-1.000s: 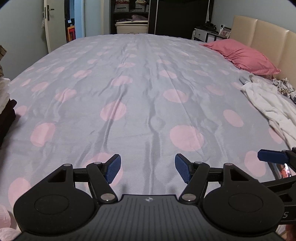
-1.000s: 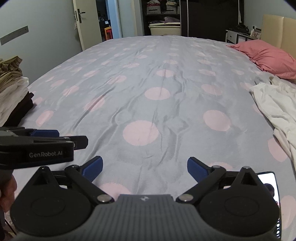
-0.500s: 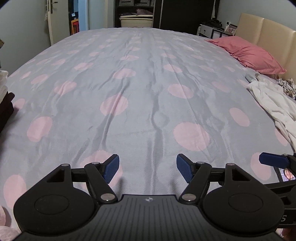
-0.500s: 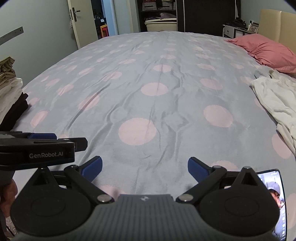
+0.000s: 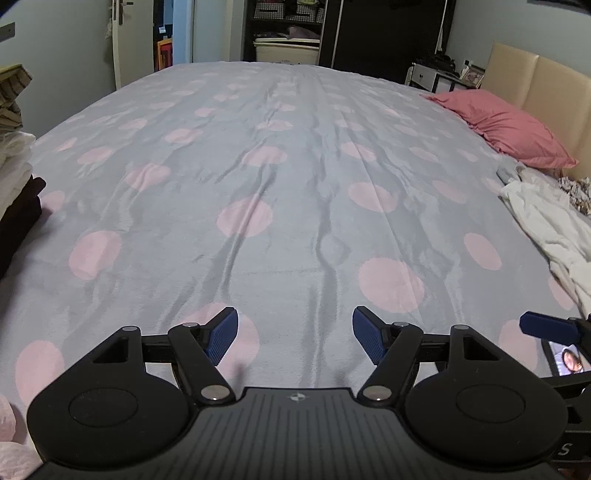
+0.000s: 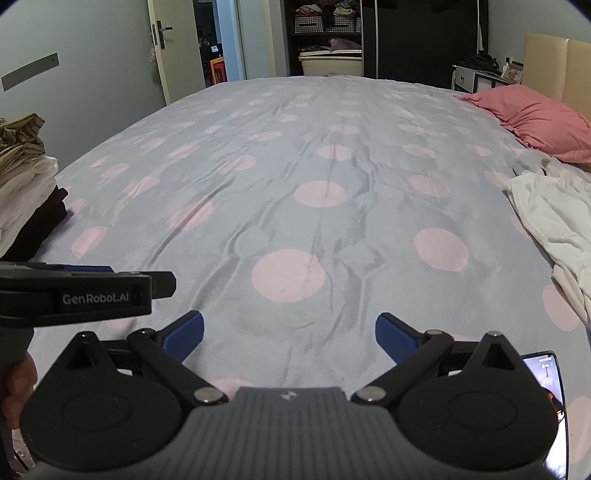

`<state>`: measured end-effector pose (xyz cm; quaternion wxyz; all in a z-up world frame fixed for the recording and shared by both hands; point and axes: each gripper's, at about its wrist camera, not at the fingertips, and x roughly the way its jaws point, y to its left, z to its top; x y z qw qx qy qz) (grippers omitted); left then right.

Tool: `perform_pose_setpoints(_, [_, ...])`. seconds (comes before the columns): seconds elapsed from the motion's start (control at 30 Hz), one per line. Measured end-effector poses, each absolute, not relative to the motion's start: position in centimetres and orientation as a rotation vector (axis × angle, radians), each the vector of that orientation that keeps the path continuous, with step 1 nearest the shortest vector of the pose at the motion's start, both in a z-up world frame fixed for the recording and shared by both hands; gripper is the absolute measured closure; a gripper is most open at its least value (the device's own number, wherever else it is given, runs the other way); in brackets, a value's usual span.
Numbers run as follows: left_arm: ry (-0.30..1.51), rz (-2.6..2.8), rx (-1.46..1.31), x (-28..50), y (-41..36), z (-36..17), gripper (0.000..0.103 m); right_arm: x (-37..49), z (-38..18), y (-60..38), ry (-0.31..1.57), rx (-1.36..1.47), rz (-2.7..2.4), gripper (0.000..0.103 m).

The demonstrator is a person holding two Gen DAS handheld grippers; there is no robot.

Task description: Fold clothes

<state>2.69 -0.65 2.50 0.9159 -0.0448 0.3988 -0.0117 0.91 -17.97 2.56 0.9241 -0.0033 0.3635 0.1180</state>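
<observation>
Under both my grippers lies the bed (image 5: 288,206), covered with a grey sheet with pink round spots, a little wrinkled in the middle. Nearest to me, my left gripper (image 5: 294,336) hangs just over the near edge of the bed with its blue fingers wide apart and nothing between them. My right gripper (image 6: 289,336) is at the same height, just beside it, also spread wide and holding nothing. In the right wrist view I see the left gripper from the side at the left border, with a part of my hand (image 6: 16,384) under it. A phone (image 6: 546,376) with a lit screen lies on the sheet near the right gripper, at its right side.

More far, at the right side of the bed, the white garment (image 6: 550,218) lies crumpled and not folded, well apart from both grippers. At the left edge there is a stack of folded clothes (image 6: 26,184): striped olive on top, white under it, dark at the bottom.

Behind the garment a pink pillow (image 5: 506,127) leans near the beige headboard (image 5: 546,88). At the far end of the room I see an open white door (image 6: 160,48) and dark shelves (image 5: 284,29) with baskets.
</observation>
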Motion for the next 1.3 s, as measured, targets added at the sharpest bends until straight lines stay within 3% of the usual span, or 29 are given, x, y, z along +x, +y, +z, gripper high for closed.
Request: perform_pose_setpoints(1.3, [0.824,-0.008,-0.042,1.97,-0.51,2.61,0.034,-0.01,3.2,-17.21,0.723,-0.032,0.276,0.002])
